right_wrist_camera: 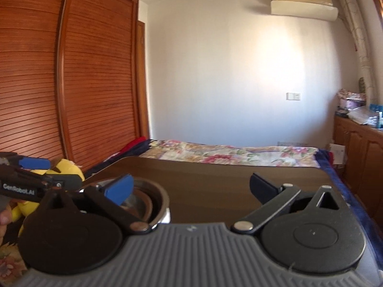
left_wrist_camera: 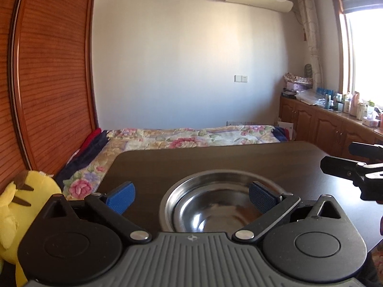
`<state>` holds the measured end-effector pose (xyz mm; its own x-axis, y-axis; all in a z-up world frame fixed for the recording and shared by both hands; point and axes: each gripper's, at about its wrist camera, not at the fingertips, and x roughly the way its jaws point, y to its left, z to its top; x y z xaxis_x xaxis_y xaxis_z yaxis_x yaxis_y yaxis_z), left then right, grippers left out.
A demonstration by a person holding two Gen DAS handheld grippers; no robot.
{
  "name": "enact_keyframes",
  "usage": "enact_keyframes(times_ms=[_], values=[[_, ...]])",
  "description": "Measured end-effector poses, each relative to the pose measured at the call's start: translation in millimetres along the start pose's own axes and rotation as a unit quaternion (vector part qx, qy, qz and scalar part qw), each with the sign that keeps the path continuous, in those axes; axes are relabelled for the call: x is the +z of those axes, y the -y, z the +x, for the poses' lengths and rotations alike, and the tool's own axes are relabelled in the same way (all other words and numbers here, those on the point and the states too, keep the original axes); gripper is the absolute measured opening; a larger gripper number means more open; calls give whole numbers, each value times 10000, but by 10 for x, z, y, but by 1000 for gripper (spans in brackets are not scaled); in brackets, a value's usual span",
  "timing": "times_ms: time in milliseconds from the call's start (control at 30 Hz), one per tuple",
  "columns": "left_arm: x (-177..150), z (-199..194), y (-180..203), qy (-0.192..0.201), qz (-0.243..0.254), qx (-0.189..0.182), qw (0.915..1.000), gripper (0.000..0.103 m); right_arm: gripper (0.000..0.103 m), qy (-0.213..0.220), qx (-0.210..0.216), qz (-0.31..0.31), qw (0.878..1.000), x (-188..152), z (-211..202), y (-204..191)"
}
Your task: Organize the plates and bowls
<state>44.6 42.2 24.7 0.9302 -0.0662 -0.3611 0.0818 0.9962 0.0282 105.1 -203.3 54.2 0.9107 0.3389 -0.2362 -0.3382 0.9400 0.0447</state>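
Bowl (left_wrist_camera: 215, 205), steel, sits on dark table (left_wrist_camera: 215, 160) near its front edge, w/ a second rim nested round it. Left gripper (left_wrist_camera: 191, 197) hovers just above bowl, jaws spread wide, one blue pad (left_wrist_camera: 262, 201) over bowl's right rim, holding nothing. Right gripper (right_wrist_camera: 190, 189) is right of bowl, also spread, empty. Yellow plush (left_wrist_camera: 21, 203) lies left of table; bed (left_wrist_camera: 191, 136) behind it.

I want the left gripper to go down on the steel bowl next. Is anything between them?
Nothing visible. The left gripper is open just above the steel bowl on the table; the right gripper is off to the side.
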Motion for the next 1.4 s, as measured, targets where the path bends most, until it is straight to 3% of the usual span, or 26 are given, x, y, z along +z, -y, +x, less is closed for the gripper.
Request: enact_keyframes(times_ms=[300,600,1400], values=[[125,-177,310,101,186,116,9997,103,103,136,-399,16,9991,150,-263,118],[126,-320,483,136,152,-242,9995,103,103,64,-904,70,9959,115,-410,151],[-91,-497,480,-4,109,111,9999,103,103,-67,-921,150,9956,-96,-535,146]])
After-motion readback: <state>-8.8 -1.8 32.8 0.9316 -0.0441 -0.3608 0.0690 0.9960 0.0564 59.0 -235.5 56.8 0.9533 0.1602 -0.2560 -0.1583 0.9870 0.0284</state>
